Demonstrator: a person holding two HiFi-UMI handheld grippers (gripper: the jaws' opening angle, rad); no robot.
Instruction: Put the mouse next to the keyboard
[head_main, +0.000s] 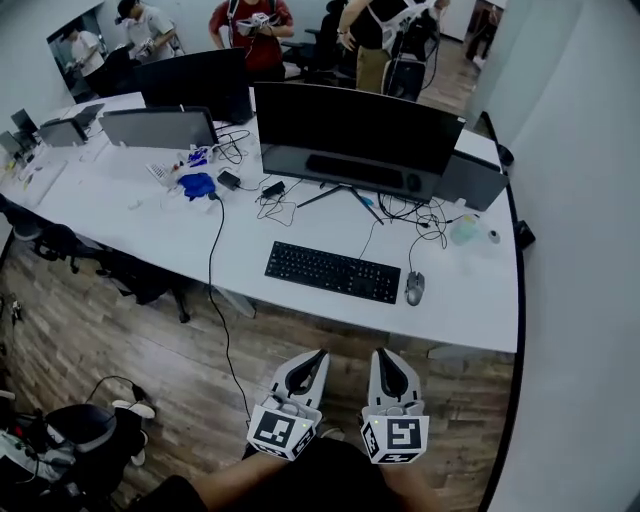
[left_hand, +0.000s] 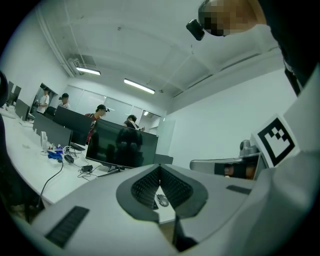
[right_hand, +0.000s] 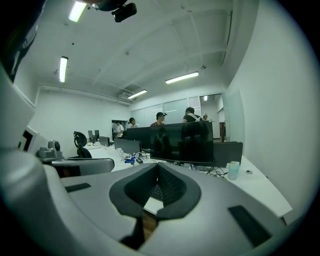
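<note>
Office bench (head_main: 470, 290) carried the mouse (head_main: 414, 288) just beside the keyboard (head_main: 332, 272), near the front edge. Left gripper (head_main: 319, 356) and right gripper (head_main: 383, 355) fingers were closed, empty. A stray nudge could displace the mouse.
</note>
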